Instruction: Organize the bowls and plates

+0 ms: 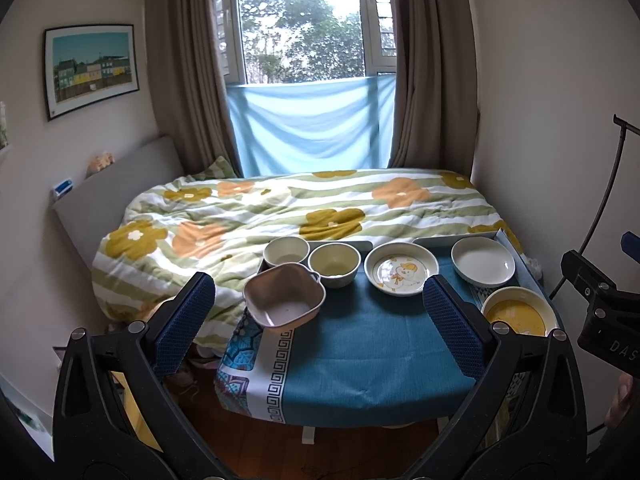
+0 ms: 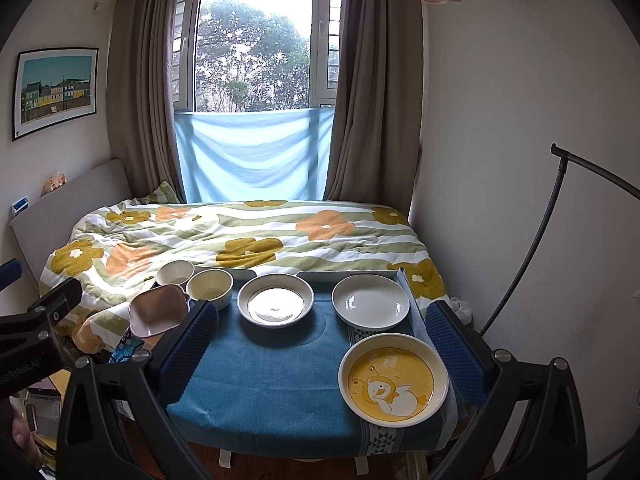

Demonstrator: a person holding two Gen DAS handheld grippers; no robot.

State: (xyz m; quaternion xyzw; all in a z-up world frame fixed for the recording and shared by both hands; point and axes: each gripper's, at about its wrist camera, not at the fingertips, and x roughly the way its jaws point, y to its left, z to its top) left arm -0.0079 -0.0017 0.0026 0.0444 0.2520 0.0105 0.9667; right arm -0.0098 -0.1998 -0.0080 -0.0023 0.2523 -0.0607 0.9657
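Left tool (image 1: pixel 318 312) wide, empty; right tool (image 2: pixel 322 336) likewise, hovering over surface (image 2: pixel 256 380). Bowls (image 1: pixel 334 264) grouped left, plates (image 2: pixel 370 300) right, unstacked.

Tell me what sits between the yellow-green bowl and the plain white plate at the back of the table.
One duck-print plate sits between the yellow-green bowl and the plain white plate; the left wrist view shows it best.
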